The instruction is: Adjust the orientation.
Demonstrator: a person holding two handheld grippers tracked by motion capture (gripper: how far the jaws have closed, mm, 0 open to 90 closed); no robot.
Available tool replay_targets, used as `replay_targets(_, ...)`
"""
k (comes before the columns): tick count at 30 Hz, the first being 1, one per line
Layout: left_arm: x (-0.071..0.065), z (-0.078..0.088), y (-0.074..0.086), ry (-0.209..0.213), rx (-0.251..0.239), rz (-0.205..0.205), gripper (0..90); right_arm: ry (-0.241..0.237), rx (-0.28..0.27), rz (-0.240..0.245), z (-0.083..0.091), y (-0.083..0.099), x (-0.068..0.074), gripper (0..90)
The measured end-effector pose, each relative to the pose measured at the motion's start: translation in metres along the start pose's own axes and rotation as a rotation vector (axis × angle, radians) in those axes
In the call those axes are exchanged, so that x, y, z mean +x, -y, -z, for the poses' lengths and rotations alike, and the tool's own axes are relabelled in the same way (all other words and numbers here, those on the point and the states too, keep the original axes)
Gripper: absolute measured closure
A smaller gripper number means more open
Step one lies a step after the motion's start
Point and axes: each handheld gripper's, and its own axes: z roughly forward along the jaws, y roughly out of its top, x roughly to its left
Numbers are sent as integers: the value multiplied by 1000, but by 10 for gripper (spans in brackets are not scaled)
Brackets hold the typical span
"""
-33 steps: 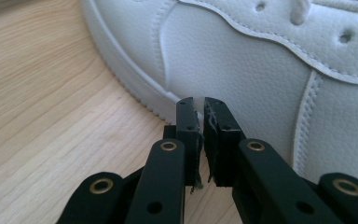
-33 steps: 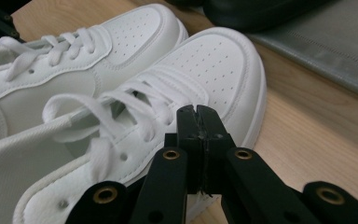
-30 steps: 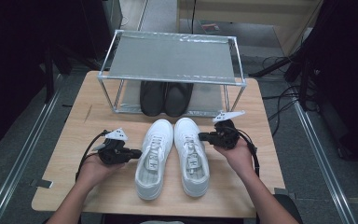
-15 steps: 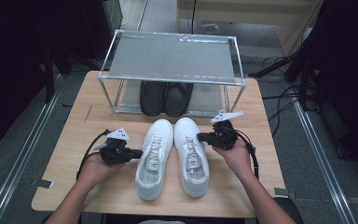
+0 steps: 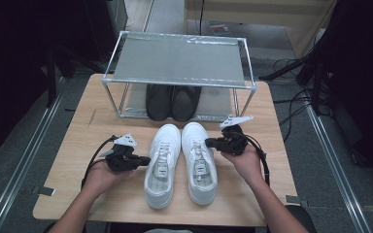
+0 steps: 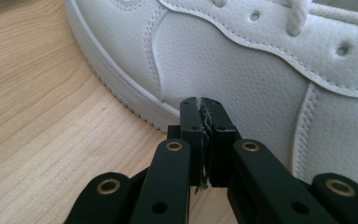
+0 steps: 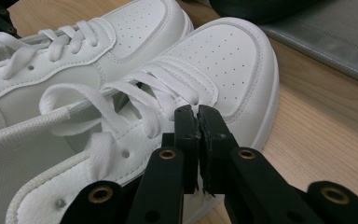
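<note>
Two white sneakers stand side by side on the wooden table (image 5: pixel 87 131), toes pointing away from the person. My left gripper (image 5: pixel 145 159) lies in the left hand beside the left sneaker (image 5: pixel 162 165). Its jaws are shut, and their tips (image 6: pixel 200 105) sit right at that sneaker's leather side (image 6: pixel 242 60) just above the sole. My right gripper (image 5: pixel 208 142) is held against the outer side of the right sneaker (image 5: pixel 199 162). It is shut too, and its tips (image 7: pixel 197 114) rest beside the laces of that sneaker (image 7: pixel 223 56), with nothing visible between the pads.
A metal-framed rack (image 5: pixel 179 60) with a grey top shelf stands at the table's far edge. A pair of black shoes (image 5: pixel 172 102) sits on its lower shelf, directly beyond the white toes. Bare wood lies to the left and right of the sneakers.
</note>
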Motion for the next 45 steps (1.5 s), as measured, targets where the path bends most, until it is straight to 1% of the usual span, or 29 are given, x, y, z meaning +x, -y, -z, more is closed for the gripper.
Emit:
replay_targets(2, -2, -1, -1, 9, 4, -8, 884, 0, 0, 2, 0, 0, 0, 880)
replay_targets(3, -4, -3, -1, 16, 8, -23, 884, 0, 0, 2, 0, 0, 0, 880)
replay_targets(4, -11, -7, -4, 24, 18, -53, 884, 1, 1, 2, 0, 0, 0, 879)
replay_targets(5, -11, -7, -4, 24, 18, -53, 885, 1, 1, 2, 0, 0, 0, 879)
replay_targets(6, -18, -10, -6, 10, 29, -86, 887, 2, 1, 1, 0, 0, 0, 880)
replay_targets(10, -19, -11, -7, 12, 31, -55, 900, 2, -2, 3, 0, 0, -1, 876)
replay_targets(11, -21, -11, -7, 2, 33, -56, 900, 1, -2, 2, 0, 0, -2, 874)
replay_targets(13, -25, -14, -8, 10, 35, -56, 900, 11, -5, 9, 0, -1, -2, 878)
replay_targets(14, -28, -16, -8, 19, 35, -66, 900, 23, -8, 11, 0, -1, -2, 882)
replay_targets(17, -42, -24, -12, 40, 45, -138, 900, 65, -20, 14, 1, -2, -6, 894)
replay_targets(18, -42, -24, -12, 40, 45, -138, 900, 65, -20, 14, 1, -2, -6, 894)
replay_targets(19, -47, -27, -13, 44, 47, -163, 900, 73, -29, 9, 1, -2, -8, 897)
replay_targets(20, -51, -32, -16, 75, 53, -165, 900, 78, -43, -9, 2, -2, -14, 900)
replay_targets(21, -51, -32, -16, 75, 53, -165, 900, 78, -50, -17, 2, -2, -16, 899)
replay_targets(22, -50, -34, -17, 119, 52, -134, 900, 76, -56, -23, 2, -1, -17, 897)
replay_targets(23, -50, -34, -17, 119, 52, -134, 900, 76, -56, -23, 2, -1, -17, 897)
replay_targets(24, -47, -33, -17, 137, 53, -121, 900, 78, -63, -22, 1, -1, -18, 891)
replay_targets(26, -46, -31, -16, 140, 41, -111, 891, 81, -63, -20, 2, -1, -18, 885)
replay_targets(28, -42, -27, -17, 149, 10, -90, 866, 94, -67, -22, 3, -1, -18, 861)
replay_targets(29, -39, -19, -18, 148, -29, -68, 836, 86, -76, -34, 6, -1, -19, 850)
replay_targets(31, -37, -16, -18, 149, -41, -59, 795, 78, -87, -37, 9, -1, -19, 843)
replay_targets(32, -33, -11, -17, 138, -45, -38, 765, 75, -96, -36, 11, 0, -18, 831)
replay_targets(34, -31, -9, -16, 128, -38, -32, 742, 68, -97, -41, 13, 0, -16, 816)
replay_targets(35, -25, -8, -14, 103, -27, -23, 708, 56, -108, -43, 17, 0, -14, 789)
replay_targets(36, -25, -8, -14, 103, -27, -23, 695, 56, -108, -43, 17, 0, -14, 789)
replay_targets(37, -23, -7, -14, 102, -20, -14, 672, 48, -126, -40, 20, 1, -11, 772)
replay_targets(39, -19, -4, -13, 96, -28, -1, 621, 41, -137, -41, 22, 2, -9, 764)
replay_targets(40, -16, -2, -12, 98, -28, 7, 597, 25, -141, -41, 25, 3, -7, 757)
replay_targets(45, -12, 0, -11, 84, -29, 11, 497, 12, -162, -46, 33, 4, 0, 720)
